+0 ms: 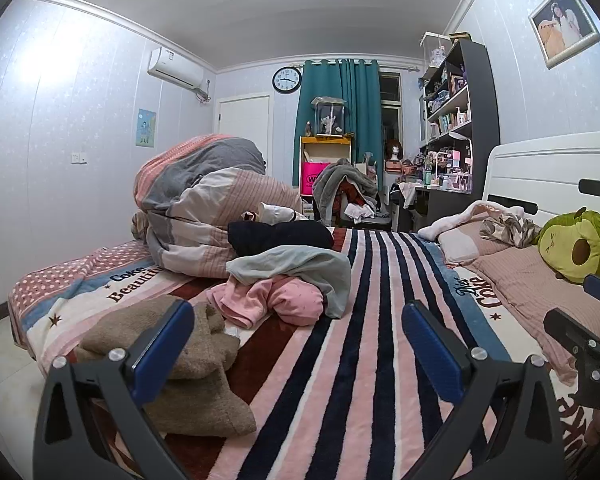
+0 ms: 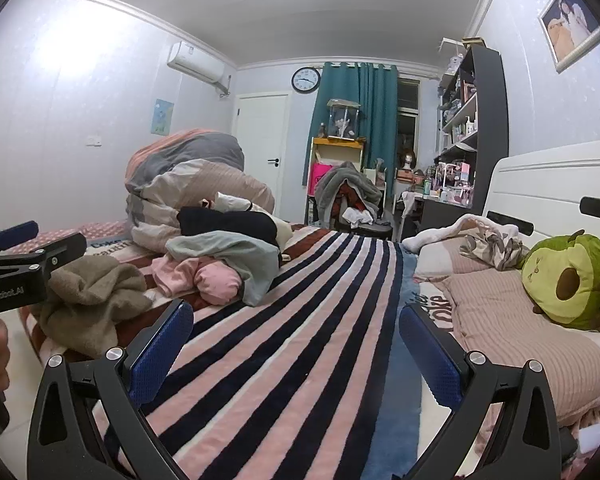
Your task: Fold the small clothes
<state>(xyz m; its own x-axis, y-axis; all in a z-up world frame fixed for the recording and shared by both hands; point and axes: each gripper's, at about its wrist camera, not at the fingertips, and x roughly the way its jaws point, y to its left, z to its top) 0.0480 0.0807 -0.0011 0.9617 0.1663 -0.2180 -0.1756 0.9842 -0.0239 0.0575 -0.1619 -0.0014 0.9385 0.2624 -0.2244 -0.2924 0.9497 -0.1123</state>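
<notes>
A pile of small clothes lies on the striped blanket: a tan knit piece nearest, then a pink garment, a pale grey-green one and a black one. My left gripper is open, its left finger just in front of the tan piece, nothing between the pads. My right gripper is open too, over bare stripes to the right of the pile. The same tan piece, pink garment and grey-green one appear in the right wrist view.
A bundled quilt sits behind the pile. Pillows, an avocado plush and a white headboard line the right side. A chair heaped with clothes and shelves stand beyond the bed's far end.
</notes>
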